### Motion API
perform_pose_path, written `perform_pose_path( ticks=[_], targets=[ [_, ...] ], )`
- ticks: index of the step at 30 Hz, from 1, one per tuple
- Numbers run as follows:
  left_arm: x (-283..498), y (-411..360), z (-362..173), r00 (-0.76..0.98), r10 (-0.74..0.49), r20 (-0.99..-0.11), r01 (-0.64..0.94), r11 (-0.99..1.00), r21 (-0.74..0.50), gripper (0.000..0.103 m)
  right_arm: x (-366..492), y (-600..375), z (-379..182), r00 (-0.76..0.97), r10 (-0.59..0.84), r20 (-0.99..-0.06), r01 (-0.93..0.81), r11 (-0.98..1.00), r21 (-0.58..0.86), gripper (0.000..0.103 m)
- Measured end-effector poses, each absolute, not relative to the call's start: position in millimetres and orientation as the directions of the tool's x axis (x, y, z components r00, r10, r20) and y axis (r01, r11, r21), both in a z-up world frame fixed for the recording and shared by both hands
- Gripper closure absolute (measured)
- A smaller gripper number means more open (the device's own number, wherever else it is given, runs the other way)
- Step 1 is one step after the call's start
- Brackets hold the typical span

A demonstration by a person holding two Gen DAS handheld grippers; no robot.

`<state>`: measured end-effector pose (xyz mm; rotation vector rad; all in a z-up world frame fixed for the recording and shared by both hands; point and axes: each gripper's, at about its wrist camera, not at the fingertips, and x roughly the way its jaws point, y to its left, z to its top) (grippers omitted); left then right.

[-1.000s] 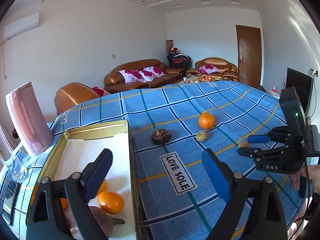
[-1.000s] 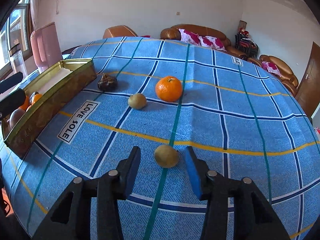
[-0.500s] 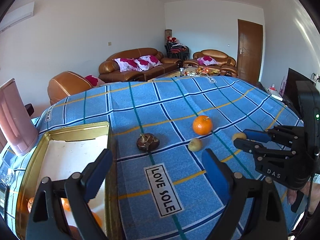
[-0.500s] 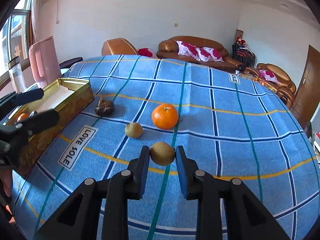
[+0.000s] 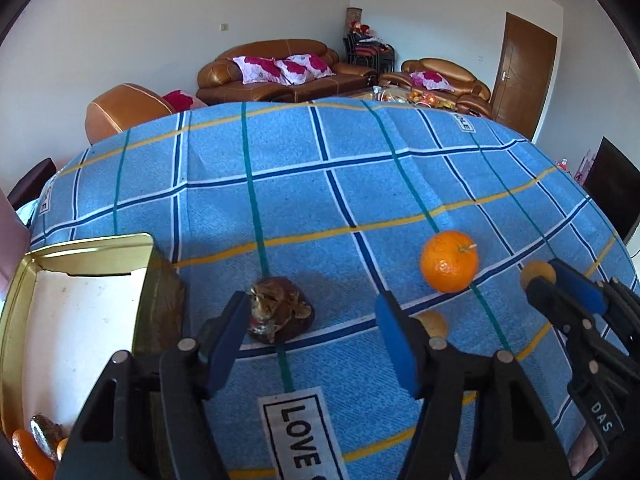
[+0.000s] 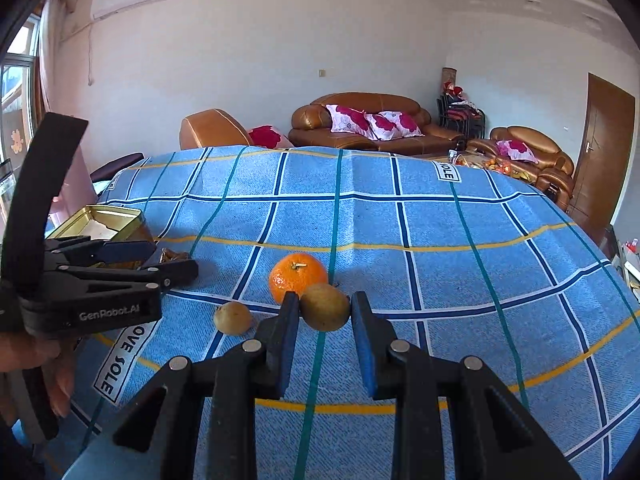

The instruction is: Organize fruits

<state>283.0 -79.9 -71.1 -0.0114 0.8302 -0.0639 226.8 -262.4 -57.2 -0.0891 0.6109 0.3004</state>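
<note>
— Two grippers in play; what has changed for you since a second ago?

— Your right gripper (image 6: pixel 325 314) has shut its blue pads on the brown-green fruit (image 6: pixel 325 306), which earlier lay loose between spread fingers on the blue checked cloth (image 6: pixel 440 240). It now sits clamped at the fingertips, in front of the orange (image 6: pixel 298 282).

— And your left gripper?

— Your left gripper (image 5: pixel 312 336) has its fingers wide apart, holding nothing. It has swung away from the gold tin (image 5: pixel 86 248), which now sits at nine o'clock in its view with oranges in the near corner. The dark brown fruit (image 5: pixel 280 314) lies just inside the left finger, near eleven o'clock of the fingertips.

— What else is on the cloth?

— A smaller brown-green fruit (image 6: pixel 233 317) lies at nine o'clock from your held one, apart from it. The orange is where it was, at two o'clock in the left view (image 5: pixel 449 261).
</note>
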Motion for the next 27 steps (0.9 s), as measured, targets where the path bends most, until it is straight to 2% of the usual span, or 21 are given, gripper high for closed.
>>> perform_pose_path(
  ticks=[7, 11, 12, 13, 14, 27],
  targets=[
    [298, -75, -84, 0.654, -0.024, -0.756, 0.019, 1.0, -0.016, 0.037, 228, -259, -57, 0.773, 0.264, -0.577, -0.326, 0.945, -0.004, 0.075],
    [307, -77, -93, 0.645, 0.042, -0.763, 0.005, 0.998, 0.058, 0.039, 227, -252, -59, 0.766, 0.264, -0.586, -0.349, 0.936, -0.035, 0.075],
    [307, -77, -93, 0.644, 0.038, -0.764, 0.003, 0.999, 0.053, 0.044, 227, -250, -59, 0.765, 0.266, -0.587, -0.355, 0.934, -0.04, 0.075],
    [306, -75, -92, 0.647, 0.03, -0.762, 0.005, 0.999, 0.043, 0.057, 227, -250, -59, 0.764, 0.265, -0.588, -0.356, 0.934, -0.041, 0.075],
    [305, -75, -92, 0.646, 0.019, -0.763, 0.018, 0.999, 0.04, 0.061, 227, -251, -59, 0.764, 0.265, -0.588, -0.354, 0.934, -0.04, 0.075],
    [269, -78, -79, 0.704, -0.033, -0.709, 0.074, 0.997, 0.027, 0.061, 213, -254, -53, 0.805, 0.288, -0.519, -0.362, 0.931, -0.046, 0.075]
  ],
)
